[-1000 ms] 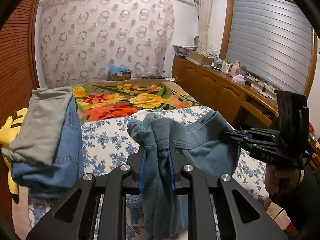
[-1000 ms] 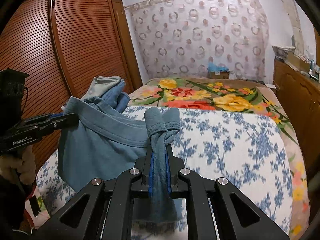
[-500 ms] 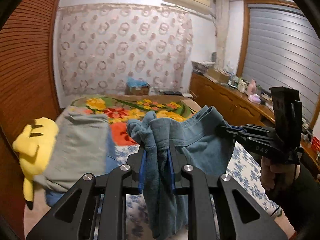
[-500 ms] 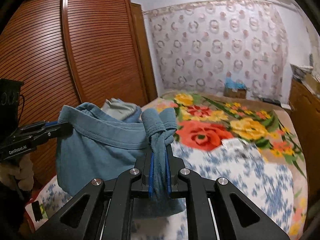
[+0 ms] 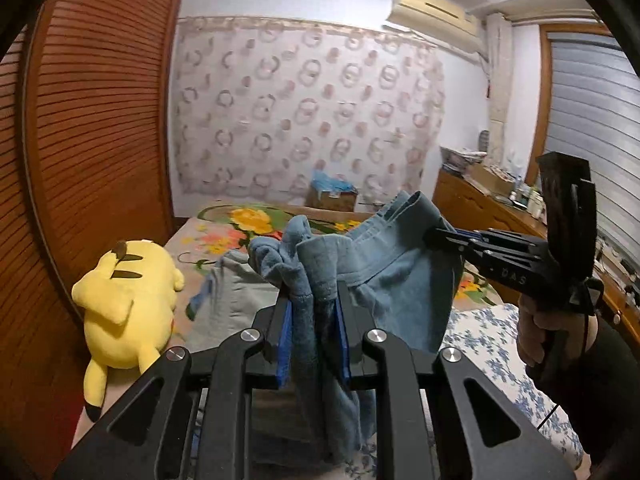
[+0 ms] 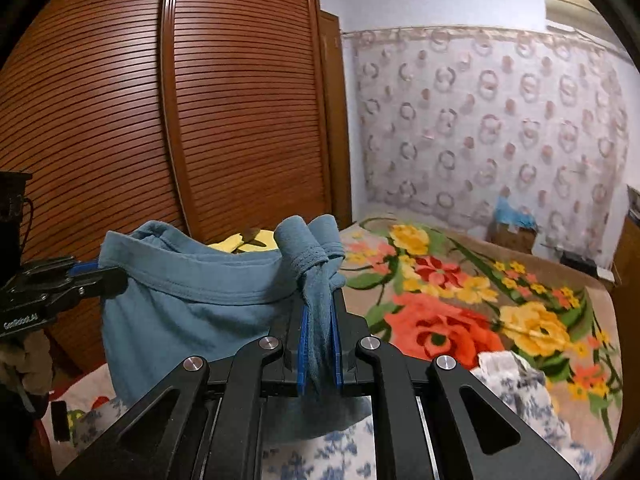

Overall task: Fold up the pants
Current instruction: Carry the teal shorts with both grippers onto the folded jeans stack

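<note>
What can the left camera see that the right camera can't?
Only the left wrist view shows the whole yellow plush toy, the folded gray clothes and the wooden counter. Only the right wrist view shows the wide wooden wardrobe doors up close. Both show the blue pants, pinched by the left gripper and the right gripper, above the flowered bed.

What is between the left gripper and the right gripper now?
The blue pants hang stretched between the left gripper and the right gripper, as the right wrist view shows.

Dim indoor light, fisheye-warped edges (slight blur)
</note>
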A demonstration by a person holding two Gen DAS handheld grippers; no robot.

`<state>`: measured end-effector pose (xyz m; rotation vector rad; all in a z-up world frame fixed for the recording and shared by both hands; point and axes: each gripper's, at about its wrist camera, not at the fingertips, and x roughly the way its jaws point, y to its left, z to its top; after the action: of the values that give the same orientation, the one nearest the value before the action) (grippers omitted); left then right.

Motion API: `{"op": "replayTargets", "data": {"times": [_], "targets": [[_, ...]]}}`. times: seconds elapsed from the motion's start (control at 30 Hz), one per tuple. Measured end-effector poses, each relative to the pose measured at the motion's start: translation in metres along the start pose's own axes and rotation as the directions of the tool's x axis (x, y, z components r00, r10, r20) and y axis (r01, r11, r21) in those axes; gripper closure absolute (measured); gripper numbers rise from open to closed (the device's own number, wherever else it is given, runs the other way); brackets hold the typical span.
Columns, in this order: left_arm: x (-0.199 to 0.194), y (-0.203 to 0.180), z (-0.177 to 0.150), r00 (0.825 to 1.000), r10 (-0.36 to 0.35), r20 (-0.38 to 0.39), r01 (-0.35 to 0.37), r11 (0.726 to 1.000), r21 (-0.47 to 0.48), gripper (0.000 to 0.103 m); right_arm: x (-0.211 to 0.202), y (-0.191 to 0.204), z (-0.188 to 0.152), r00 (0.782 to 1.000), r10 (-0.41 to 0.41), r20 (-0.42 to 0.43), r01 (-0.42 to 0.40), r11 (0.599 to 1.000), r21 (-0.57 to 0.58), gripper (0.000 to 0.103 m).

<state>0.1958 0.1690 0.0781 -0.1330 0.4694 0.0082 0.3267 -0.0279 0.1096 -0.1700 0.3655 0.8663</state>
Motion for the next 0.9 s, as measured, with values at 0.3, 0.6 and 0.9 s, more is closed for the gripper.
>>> {"op": "replayTargets", "data": {"times": [0.3,0.6,0.9], "targets": [[0.005,0.026,-0.006,0.999,0.05,0.017,-0.049,0.996,-0.081,0.083,0.063,-0.009,0.022,0.998,0.061,-0.012,-0.062,0.997,-0.049,0.093],[0.019,0.053,-0.033,0.986,0.155,-0.064,-0.163,0.976,-0.147,0.083,0.137,-0.001,0.035,0.987,0.139,-0.08,-0.148,0.982,-0.116,0.093],[0.029,0.066,-0.053,0.974,0.192,-0.119,-0.211,0.96,-0.183,0.081,0.191,0.002,0.046,0.974,0.177,-0.141,-0.199,0.967,-0.157,0.093]]}}
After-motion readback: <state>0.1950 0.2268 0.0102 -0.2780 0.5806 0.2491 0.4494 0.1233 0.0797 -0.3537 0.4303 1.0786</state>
